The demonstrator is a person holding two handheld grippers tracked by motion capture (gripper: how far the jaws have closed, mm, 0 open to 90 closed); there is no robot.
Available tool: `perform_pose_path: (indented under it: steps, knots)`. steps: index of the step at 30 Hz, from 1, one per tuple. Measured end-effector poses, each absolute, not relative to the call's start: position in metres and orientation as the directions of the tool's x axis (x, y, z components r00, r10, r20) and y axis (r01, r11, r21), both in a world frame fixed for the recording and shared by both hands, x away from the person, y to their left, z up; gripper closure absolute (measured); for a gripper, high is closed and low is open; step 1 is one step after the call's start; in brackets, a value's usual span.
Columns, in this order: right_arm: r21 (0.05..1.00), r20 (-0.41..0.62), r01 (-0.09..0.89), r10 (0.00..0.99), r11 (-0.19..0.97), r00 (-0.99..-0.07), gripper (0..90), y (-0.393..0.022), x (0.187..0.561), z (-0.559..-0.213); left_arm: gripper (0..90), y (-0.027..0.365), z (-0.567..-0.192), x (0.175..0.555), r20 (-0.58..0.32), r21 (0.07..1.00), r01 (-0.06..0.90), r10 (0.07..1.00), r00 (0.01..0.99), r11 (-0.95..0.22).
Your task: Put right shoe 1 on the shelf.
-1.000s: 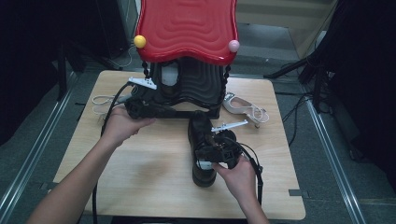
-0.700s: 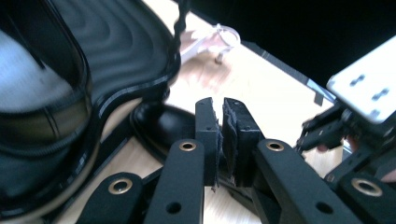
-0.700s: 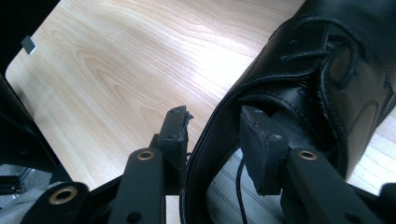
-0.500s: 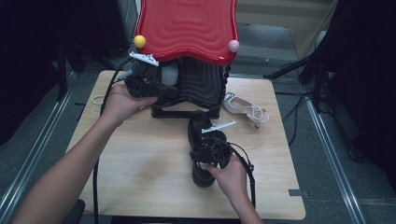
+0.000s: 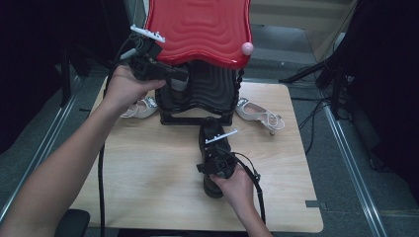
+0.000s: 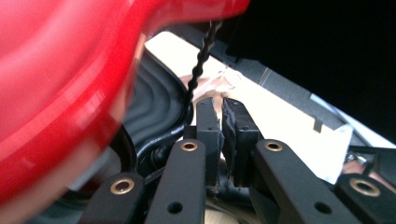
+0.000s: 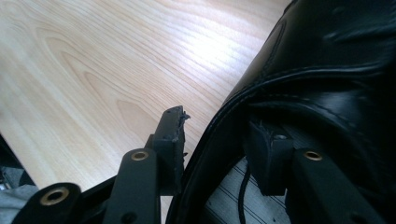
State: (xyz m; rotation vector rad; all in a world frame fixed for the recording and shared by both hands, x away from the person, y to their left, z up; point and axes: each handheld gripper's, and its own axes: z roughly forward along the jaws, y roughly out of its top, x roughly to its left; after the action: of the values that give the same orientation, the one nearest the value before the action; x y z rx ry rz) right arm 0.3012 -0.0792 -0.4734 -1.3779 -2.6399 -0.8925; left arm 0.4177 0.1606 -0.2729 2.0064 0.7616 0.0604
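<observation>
A black leather shoe [image 5: 209, 129] lies on the wooden table [image 5: 148, 168], toe toward the rack. My right gripper [image 5: 213, 155] sits over its opening. In the right gripper view one jaw is outside the shoe's wall [image 7: 219, 121] and the other inside; my right gripper [image 7: 217, 122] has just been opening and its pads stand off the wall. My left gripper [image 5: 181, 81] is held high at the rack's left, just under the red wavy top shelf [image 5: 197, 29]. In the left gripper view my left gripper [image 6: 223, 105] is shut, with nothing seen between its pads, beside the red shelf [image 6: 60, 84].
Under the red shelf sits the rack's black ribbed shelf [image 5: 210, 91]. One white sandal [image 5: 138, 109] lies to the rack's left and another white sandal [image 5: 260, 116] to its right. A pink ball [image 5: 247, 48] is on the red shelf's right corner. Cables trail from both grippers.
My left hand has risen from the black lower shelf to just under the red top shelf. My right gripper has shifted slightly left over the shoe.
</observation>
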Motion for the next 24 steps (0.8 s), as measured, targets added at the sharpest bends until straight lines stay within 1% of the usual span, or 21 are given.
perform_pose_path:
  steps: [3, 10, 13, 19, 21, 24]
  knots:
    - [0.446, 0.283, 0.779, 0.756, 0.44, -0.59, 61.5, -0.075, 0.303, -0.478, 86.3, 0.162, -0.262, 0.422, -0.238, 0.803, 0.482, 0.552, 0.799, -0.351]
    - [0.45, 0.281, 0.782, 0.763, 0.43, -0.582, 61.5, -0.073, 0.304, -0.48, 86.2, 0.16, -0.237, 0.432, -0.169, 0.813, 0.453, 0.596, 0.785, -0.365]
    - [0.451, 0.295, 0.787, 0.761, 0.422, -0.578, 62.6, -0.074, 0.305, -0.481, 86.0, 0.156, -0.23, 0.437, -0.157, 0.806, 0.46, 0.613, 0.774, -0.373]
    - [0.442, 0.306, 0.798, 0.766, 0.411, -0.565, 66.7, -0.075, 0.306, -0.481, 86.2, 0.148, -0.23, 0.447, -0.149, 0.804, 0.472, 0.647, 0.748, -0.361]
    - [0.437, 0.302, 0.801, 0.772, 0.409, -0.559, 68.4, -0.075, 0.305, -0.48, 84.3, 0.146, -0.232, 0.449, -0.134, 0.798, 0.476, 0.663, 0.737, -0.368]
    - [0.431, 0.308, 0.808, 0.776, 0.402, -0.55, 69.8, -0.075, 0.305, -0.48, 85.8, 0.145, -0.234, 0.451, -0.134, 0.8, 0.48, 0.671, 0.729, -0.361]
